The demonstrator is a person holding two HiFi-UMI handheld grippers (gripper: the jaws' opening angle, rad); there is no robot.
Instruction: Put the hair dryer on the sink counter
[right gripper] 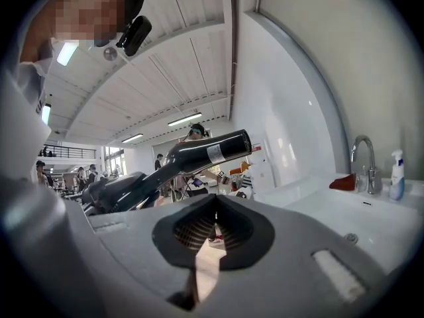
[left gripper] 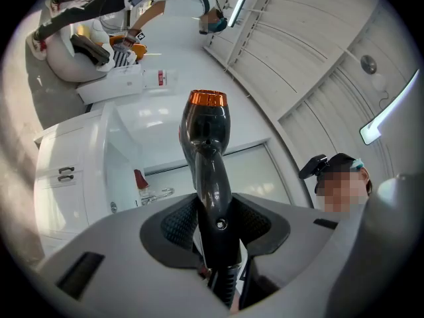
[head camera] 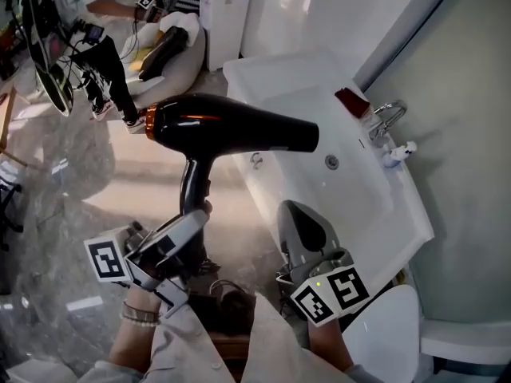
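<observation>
The floor (head camera: 80, 174) was pale, glossy stone, marbled in grey and beige and catching bright reflections. A white sink surface (head camera: 279, 78) stood against a pale greenish wall (head camera: 471, 70), with a chrome tap (head camera: 389, 116) and a small white spray bottle (head camera: 399, 152) at its back edge. Below it were white cabinet doors (left gripper: 66, 177) with dark handles. A glossy white wall panel (head camera: 319, 6) ran on behind the basin, and a tall white box-like unit (head camera: 225, 22) stood at its far end. Overhead, the ceiling (right gripper: 185, 65) was white and ribbed, lit by long strip lights (right gripper: 185, 119). A rounded white seat-like piece (head camera: 172, 70) sat further off on the floor.
</observation>
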